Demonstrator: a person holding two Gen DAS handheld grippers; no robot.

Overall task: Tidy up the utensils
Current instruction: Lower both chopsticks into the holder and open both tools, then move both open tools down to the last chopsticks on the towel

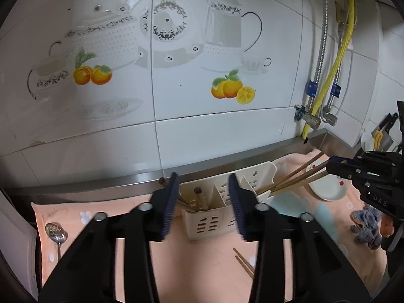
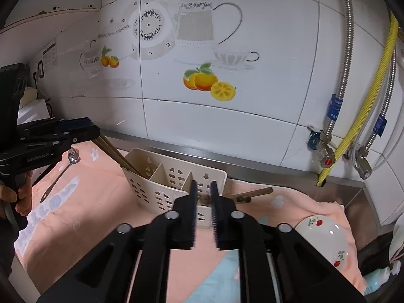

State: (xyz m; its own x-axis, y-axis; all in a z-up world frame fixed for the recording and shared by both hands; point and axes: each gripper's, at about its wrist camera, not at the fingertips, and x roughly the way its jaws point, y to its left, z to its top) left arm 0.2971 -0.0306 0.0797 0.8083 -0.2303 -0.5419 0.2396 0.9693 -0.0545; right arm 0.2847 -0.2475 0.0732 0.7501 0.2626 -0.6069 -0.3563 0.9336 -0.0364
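A cream utensil caddy (image 1: 214,217) with three compartments stands on a peach towel; it also shows in the right wrist view (image 2: 161,184). My left gripper (image 1: 204,197) is open above its left compartment, where chopsticks (image 1: 199,199) stand; in the right wrist view (image 2: 96,136) these chopsticks (image 2: 118,156) run from its tips into the caddy. My right gripper (image 2: 204,194) is shut on a bundle of chopsticks (image 1: 295,179) whose ends rest in the right compartment. A slotted spoon (image 1: 56,232) lies at the left. Two loose chopsticks (image 1: 243,262) lie in front of the caddy.
A white floral bowl (image 2: 325,234) lies on the towel at the right. A blue cloth (image 1: 366,227) lies near it. A steel ledge (image 1: 101,181) and tiled wall stand behind. Hoses and valves (image 2: 325,151) hang at the right corner.
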